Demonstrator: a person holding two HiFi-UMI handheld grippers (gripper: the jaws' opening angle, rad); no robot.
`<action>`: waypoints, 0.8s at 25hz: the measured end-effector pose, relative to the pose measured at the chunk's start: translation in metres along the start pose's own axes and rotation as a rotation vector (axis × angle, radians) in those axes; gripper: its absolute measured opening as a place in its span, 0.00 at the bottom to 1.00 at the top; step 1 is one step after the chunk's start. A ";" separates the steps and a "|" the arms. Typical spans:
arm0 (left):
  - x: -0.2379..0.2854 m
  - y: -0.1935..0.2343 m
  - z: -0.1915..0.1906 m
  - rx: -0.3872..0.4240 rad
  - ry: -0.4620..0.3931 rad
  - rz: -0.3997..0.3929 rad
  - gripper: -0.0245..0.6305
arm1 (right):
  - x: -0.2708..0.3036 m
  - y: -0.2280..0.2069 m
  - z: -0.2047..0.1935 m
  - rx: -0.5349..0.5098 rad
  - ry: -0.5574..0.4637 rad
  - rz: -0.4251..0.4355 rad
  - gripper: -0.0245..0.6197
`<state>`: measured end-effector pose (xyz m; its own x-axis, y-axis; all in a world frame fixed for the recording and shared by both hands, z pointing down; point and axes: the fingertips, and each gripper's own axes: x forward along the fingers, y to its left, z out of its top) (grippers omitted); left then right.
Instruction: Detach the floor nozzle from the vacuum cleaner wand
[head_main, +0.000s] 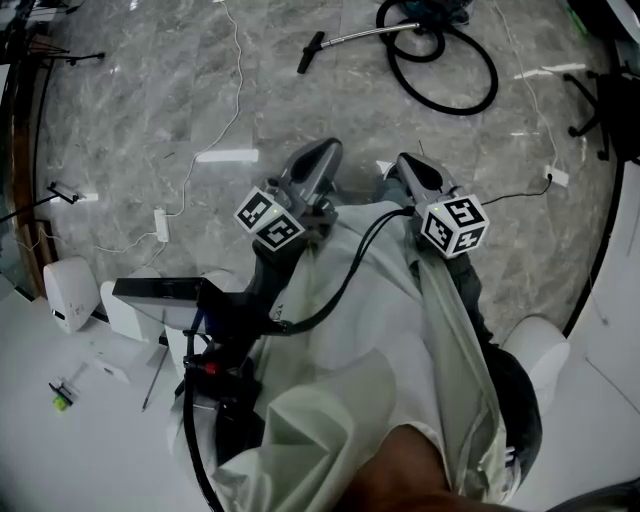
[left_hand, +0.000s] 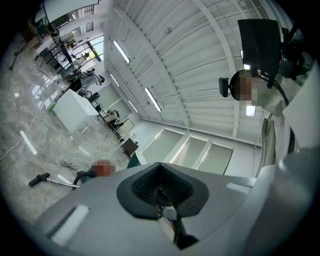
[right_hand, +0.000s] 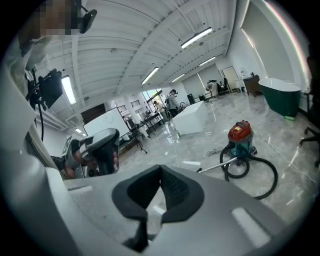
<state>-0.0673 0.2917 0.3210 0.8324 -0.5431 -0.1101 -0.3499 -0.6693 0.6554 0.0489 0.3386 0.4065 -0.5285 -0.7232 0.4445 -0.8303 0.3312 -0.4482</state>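
Note:
The vacuum cleaner (right_hand: 240, 136), red on top and teal below, stands far off on the marble floor. Its metal wand (head_main: 365, 36) lies on the floor and ends in the black floor nozzle (head_main: 310, 52), which is attached. A black hose (head_main: 445, 75) loops beside it. The nozzle (left_hand: 39, 179) also shows small in the left gripper view. My left gripper (head_main: 325, 152) and right gripper (head_main: 405, 162) are held close to my body, well short of the vacuum. Both are shut with nothing between the jaws. The left gripper (right_hand: 97, 147) shows at the left in the right gripper view.
A white table (head_main: 60, 440) with small items lies at the lower left, with a white bin (head_main: 70, 292) beside it. A power strip and cable (head_main: 160, 222) trail over the floor. A chair base (head_main: 595, 110) stands right. A green tub (right_hand: 282, 95) and white counter (right_hand: 192, 117) stand farther off.

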 end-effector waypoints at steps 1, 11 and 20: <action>0.004 -0.002 -0.003 -0.004 0.002 0.002 0.03 | -0.003 -0.004 0.001 0.011 -0.006 0.007 0.04; 0.060 -0.023 -0.045 0.005 -0.002 0.047 0.03 | -0.041 -0.075 0.013 0.060 -0.044 0.046 0.04; 0.071 -0.004 -0.041 0.007 -0.052 0.157 0.03 | -0.015 -0.103 0.017 0.100 0.029 0.138 0.04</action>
<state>0.0109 0.2761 0.3410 0.7441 -0.6665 -0.0451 -0.4773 -0.5776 0.6623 0.1456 0.3049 0.4327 -0.6426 -0.6568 0.3945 -0.7283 0.3636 -0.5809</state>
